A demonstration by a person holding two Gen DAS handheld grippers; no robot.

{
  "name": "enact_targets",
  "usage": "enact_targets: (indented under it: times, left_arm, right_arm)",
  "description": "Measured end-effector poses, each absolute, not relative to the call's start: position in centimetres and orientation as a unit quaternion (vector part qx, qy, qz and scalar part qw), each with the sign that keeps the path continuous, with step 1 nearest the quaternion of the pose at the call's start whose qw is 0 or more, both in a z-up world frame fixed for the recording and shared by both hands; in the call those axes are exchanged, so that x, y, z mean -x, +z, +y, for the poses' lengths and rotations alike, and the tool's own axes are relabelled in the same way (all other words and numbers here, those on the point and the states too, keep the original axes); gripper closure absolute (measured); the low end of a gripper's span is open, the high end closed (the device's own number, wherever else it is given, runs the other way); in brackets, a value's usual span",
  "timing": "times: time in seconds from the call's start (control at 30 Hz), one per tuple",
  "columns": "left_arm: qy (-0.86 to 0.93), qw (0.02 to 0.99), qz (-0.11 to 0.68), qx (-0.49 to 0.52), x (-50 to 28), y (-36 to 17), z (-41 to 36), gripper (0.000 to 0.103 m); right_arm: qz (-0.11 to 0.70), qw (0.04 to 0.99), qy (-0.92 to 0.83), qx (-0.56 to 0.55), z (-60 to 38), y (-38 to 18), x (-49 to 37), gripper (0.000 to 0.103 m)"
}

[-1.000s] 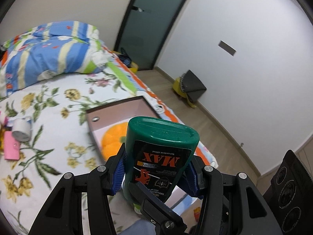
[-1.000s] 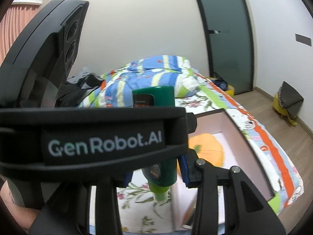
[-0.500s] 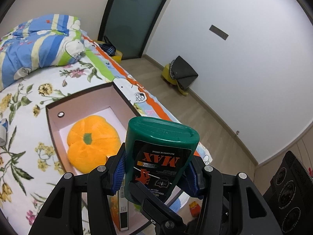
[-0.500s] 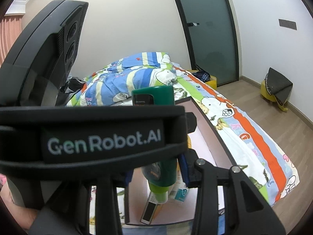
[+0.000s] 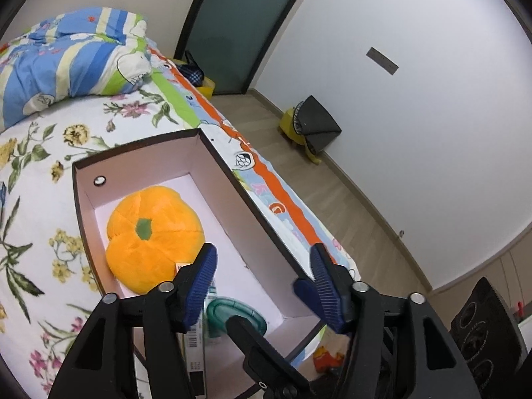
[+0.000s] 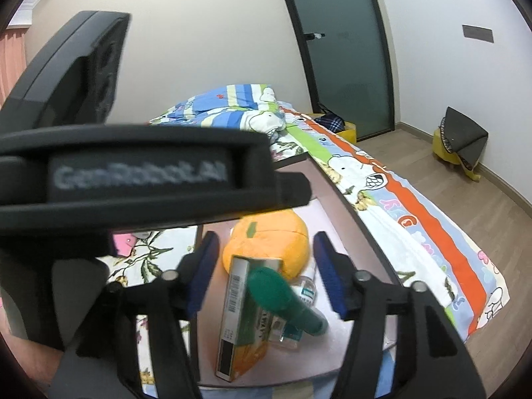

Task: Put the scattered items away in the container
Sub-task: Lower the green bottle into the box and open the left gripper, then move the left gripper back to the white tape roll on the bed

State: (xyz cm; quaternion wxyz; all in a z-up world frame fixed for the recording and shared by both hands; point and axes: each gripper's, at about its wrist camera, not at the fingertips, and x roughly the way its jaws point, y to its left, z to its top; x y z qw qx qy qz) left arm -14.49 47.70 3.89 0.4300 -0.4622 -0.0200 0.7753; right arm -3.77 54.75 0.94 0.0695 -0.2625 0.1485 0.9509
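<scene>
1. In the lower middle of the left view, your left tongs (image 5: 262, 266) are opening, blue ribbed pads apart with nothing pressed between them.
2. Below them, the dark green plastic bottle (image 5: 232, 314) lies inside the open brown cardboard box (image 5: 239, 186) on the bed.
3. In the right view, your right tongs (image 6: 266, 262) are opening too, gripping nothing.
4. The bottle (image 6: 287, 299) lies tilted across a green and orange carton (image 6: 242, 312), just in front of the orange plush pumpkin (image 6: 266, 242).
</scene>
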Motion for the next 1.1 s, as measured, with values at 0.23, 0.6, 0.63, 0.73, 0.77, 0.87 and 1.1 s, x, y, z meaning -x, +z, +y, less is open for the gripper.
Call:
enact_targets:
  times: [0.23,0.6,0.63,0.73,0.77,0.87,1.1]
  left_arm:
    - [0.784,0.418,-0.027,0.457,14.9,4.9,45.5,0.011]
    - [0.799,0.404,-0.048,0.443,15.1,7.7,38.7,0.010]
    - [0.802,0.403,-0.050,0.439,15.1,8.1,37.8,0.010]
    - [0.812,0.395,-0.058,0.426,15.2,9.4,35.3,0.009]
    - [0.814,0.393,-0.061,0.423,15.3,9.8,34.6,0.008]
    - [0.823,0.381,-0.073,0.414,15.6,10.8,31.7,0.004]
    - [0.840,0.355,-0.093,0.399,16.3,12.4,25.0,0.004]
  right_arm:
    - [0.170,0.072,0.952,0.244,54.3,1.9,3.2,0.000]
    - [0.131,0.040,0.961,0.241,47.8,5.4,3.3,0.000]
    - [0.128,0.037,0.961,0.241,47.3,5.6,3.2,0.000]
    - [0.120,0.027,0.964,0.237,45.6,6.6,3.2,0.000]
    - [0.119,0.024,0.964,0.235,45.0,6.9,3.1,0.000]
    - [0.114,0.012,0.966,0.234,43.3,7.7,3.3,0.000]
    - [0.088,-0.014,0.968,0.235,38.5,9.3,3.7,0.000]
